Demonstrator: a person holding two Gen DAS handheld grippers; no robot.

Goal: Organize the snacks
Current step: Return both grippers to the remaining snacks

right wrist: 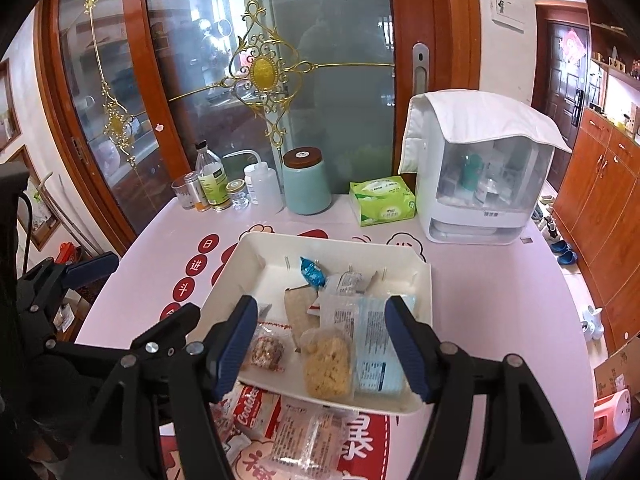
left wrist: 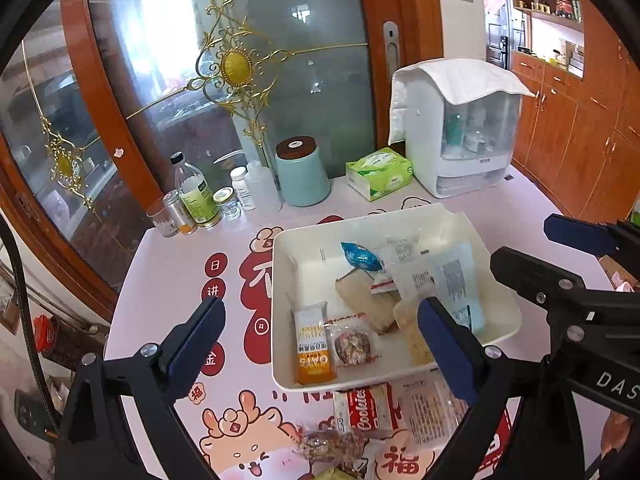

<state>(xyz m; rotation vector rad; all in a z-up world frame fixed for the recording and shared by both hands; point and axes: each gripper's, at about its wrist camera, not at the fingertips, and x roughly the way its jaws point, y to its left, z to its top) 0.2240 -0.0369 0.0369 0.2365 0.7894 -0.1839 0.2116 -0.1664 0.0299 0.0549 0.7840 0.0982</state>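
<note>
A white tray (left wrist: 277, 320) (right wrist: 256, 237) sits on the pink printed table. It holds several snacks: a blue candy (left wrist: 360, 257), an orange oat bar (left wrist: 314, 348), a round nut cake (right wrist: 267, 350), a yellow rice crisp (right wrist: 328, 364), a pale blue packet (right wrist: 376, 344). A Cookies pack (left wrist: 366, 410) (right wrist: 252, 408), a clear-wrapped bar (right wrist: 308, 436) and a nut snack (left wrist: 328, 444) lie loose in front of the tray. My left gripper (left wrist: 320, 348) hangs open and empty above the tray's near left part. My right gripper (right wrist: 322, 348) is open and empty above the rice crisp.
Along the back of the table stand several bottles and jars (left wrist: 196, 196), a teal canister (left wrist: 302, 172), a green tissue box (left wrist: 378, 172) and a white covered organizer (left wrist: 468, 132). A glass sliding door rises behind them. The floor drops away past the table's right edge.
</note>
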